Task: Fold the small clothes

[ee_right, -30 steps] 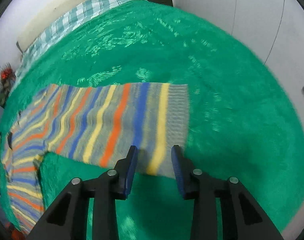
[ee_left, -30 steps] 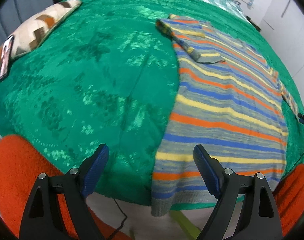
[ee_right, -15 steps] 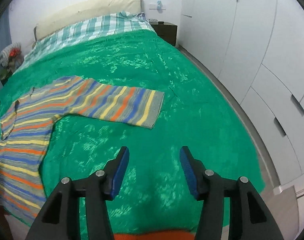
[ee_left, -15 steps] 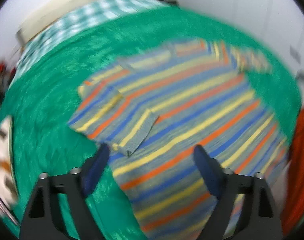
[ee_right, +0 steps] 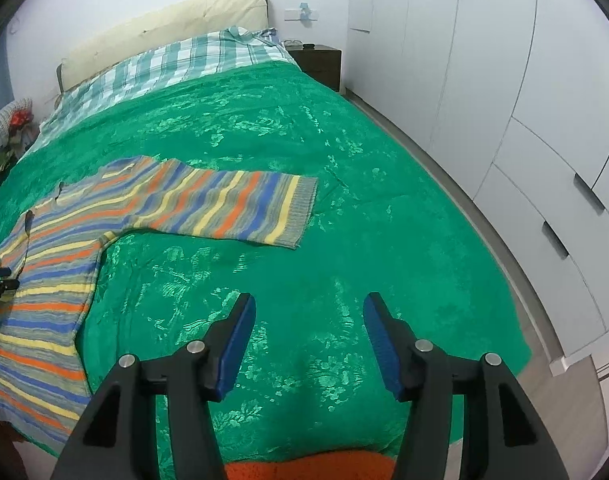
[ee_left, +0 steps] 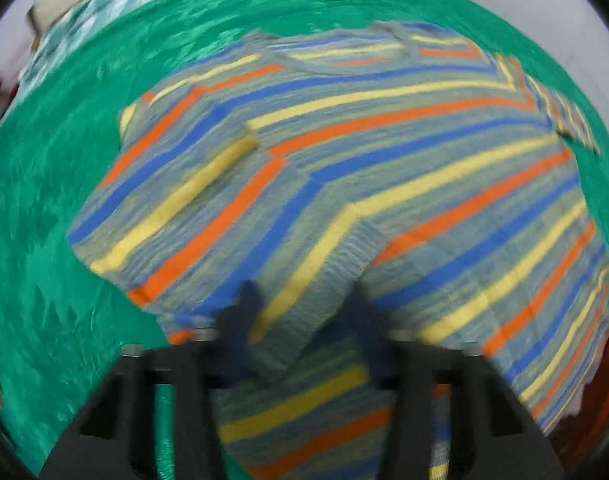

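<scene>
A small striped sweater, grey with blue, yellow and orange bands, lies flat on the green bedspread. Its left sleeve is folded in over the body. My left gripper hangs low over the cuff end of that sleeve; the view is blurred and its jaws stand partly closed around the cuff. In the right wrist view the sweater lies at the left with its other sleeve stretched out sideways. My right gripper is open and empty, above bare bedspread in front of that sleeve.
The bedspread ends at a checked sheet and cream headboard. A dark nightstand and white wardrobes line the right side. An orange fabric lies at the near edge.
My left gripper swung over the sweater, dropped onto the folded sleeve's cuff and narrowed its jaws. My right gripper let go of the other sleeve, opened and pulled back toward the near edge.
</scene>
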`<act>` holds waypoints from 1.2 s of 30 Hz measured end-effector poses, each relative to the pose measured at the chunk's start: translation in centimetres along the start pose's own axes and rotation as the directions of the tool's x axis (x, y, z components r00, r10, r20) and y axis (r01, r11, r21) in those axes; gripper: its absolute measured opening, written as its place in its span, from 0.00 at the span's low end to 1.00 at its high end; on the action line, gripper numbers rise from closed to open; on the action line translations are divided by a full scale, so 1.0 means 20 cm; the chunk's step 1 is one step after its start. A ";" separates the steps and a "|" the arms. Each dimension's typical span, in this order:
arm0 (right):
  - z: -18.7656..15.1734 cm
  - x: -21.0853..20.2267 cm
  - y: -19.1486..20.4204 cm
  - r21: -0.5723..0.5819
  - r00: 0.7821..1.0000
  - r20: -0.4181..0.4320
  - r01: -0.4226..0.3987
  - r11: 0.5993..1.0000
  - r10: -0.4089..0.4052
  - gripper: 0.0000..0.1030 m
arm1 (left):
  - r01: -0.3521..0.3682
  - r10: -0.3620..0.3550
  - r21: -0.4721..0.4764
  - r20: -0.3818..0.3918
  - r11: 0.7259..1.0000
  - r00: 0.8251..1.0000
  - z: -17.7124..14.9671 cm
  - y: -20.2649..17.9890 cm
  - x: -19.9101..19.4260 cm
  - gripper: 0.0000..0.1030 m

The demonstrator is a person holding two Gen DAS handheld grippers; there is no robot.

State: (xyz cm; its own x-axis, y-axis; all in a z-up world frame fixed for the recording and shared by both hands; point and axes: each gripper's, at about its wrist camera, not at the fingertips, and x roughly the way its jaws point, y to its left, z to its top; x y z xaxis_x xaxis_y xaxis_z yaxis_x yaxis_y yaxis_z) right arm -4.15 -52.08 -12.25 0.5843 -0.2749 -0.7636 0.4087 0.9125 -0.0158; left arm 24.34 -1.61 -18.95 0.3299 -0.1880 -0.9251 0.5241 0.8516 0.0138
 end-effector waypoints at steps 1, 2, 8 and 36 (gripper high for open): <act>0.00 0.01 -0.01 0.006 1.000 -0.007 -0.001 1.000 0.001 0.54 | 0.020 -0.019 -0.045 0.004 0.999 1.000 0.00 0.05 -0.02 0.04; 0.00 0.01 -0.01 0.008 1.000 -0.013 -0.004 1.000 0.004 0.55 | 0.055 -0.052 -0.101 0.028 0.993 0.998 0.00 0.11 -0.06 0.03; 0.00 0.03 0.01 -0.012 1.000 -0.026 -0.004 1.000 0.004 0.54 | 0.167 -0.032 -0.468 0.282 0.868 0.959 -0.03 0.68 -0.49 0.03; 0.00 0.08 0.09 -0.078 0.997 -0.070 0.034 0.996 -0.039 0.55 | -0.079 0.067 -0.809 -0.050 0.583 0.997 -0.44 1.46 -0.22 0.11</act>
State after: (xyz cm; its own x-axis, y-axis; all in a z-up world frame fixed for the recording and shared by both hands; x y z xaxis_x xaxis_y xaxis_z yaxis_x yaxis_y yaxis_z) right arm -2.47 -50.96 -13.40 0.5174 -0.2887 -0.8055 0.3720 0.9237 -0.0921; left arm 31.21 28.47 -17.79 0.3244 -0.1062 -0.9399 -0.3556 0.9071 -0.2253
